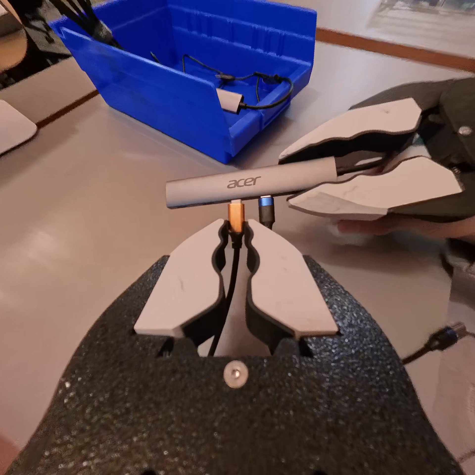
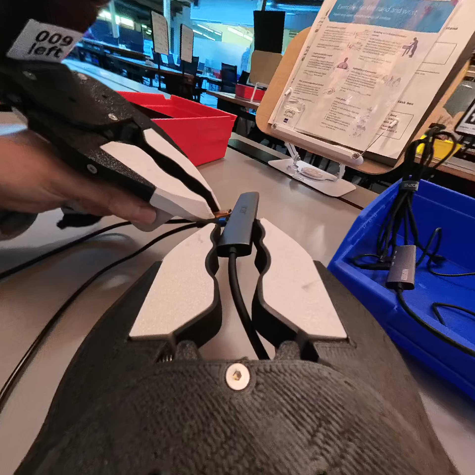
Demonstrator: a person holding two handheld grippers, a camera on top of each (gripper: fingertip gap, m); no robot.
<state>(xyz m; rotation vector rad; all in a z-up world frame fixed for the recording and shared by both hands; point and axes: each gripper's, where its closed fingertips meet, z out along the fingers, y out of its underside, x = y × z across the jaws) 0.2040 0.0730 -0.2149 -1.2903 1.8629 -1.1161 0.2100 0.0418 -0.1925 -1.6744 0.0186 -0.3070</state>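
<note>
A slim grey USB hub is held level above the table. My left gripper is shut on an orange-sleeved plug that sits in the hub's near side, its black cable running back between my fingers. A blue-sleeved plug sits in the port beside it. My right gripper is shut on the cable end of the hub; it shows at the right of the left wrist view. In the right wrist view the left gripper comes in from the left.
A blue bin behind the hub holds a small grey adapter and black cables; it lies right of my right gripper. A red bin and a document stand stand farther back. Two black cables trail across the table. One gripper's finger ends stand about 4 cm off the other's.
</note>
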